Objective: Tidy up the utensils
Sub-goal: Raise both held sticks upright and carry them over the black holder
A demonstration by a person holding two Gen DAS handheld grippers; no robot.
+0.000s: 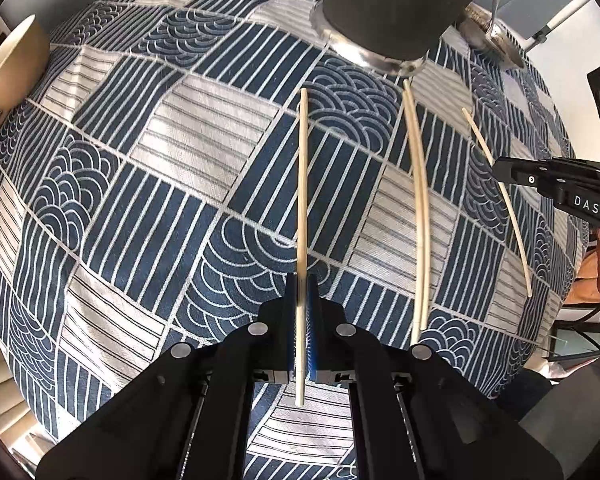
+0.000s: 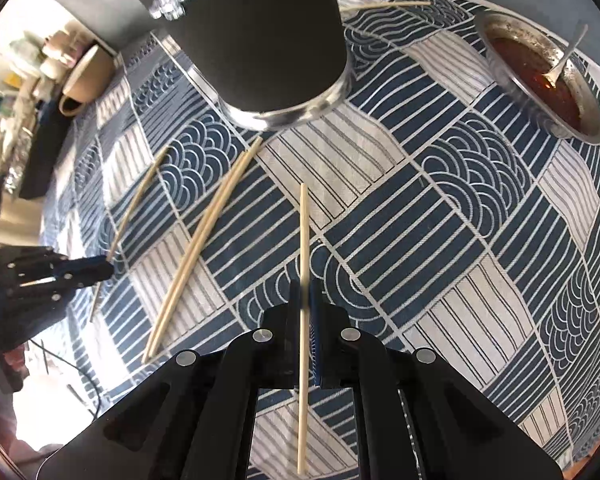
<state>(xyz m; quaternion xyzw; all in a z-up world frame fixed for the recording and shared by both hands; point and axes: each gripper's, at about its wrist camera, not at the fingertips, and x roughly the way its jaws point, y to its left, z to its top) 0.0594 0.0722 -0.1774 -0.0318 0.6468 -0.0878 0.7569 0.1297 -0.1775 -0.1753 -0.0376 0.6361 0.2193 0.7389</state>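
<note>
I have each claw clamped tight on one pale wooden chopstick: the left gripper (image 1: pixel 303 292) holds one (image 1: pixel 302 200), the right gripper (image 2: pixel 306 300) another (image 2: pixel 304 248). A loose pair (image 2: pixel 198 240) lies on the blue patterned tablecloth (image 2: pixel 440 220) near the tall dark cylindrical holder (image 2: pixel 260 40). My worry: gripped off-centre, either stick may pivot or slip, or clip the holder's rim.

Left wrist view: steeply downward, close above blue-and-white patterned tablecloth (image 1: pixel 204 152). Right wrist view: likewise downward, equally near. Shared between both: tall dark cylindrical holder with steel base (image 1: pixel 392 12) (image 2: pixel 268 36), pair of loose pale wooden chopsticks (image 1: pixel 419 200) (image 2: pixel 204 236).
</note>
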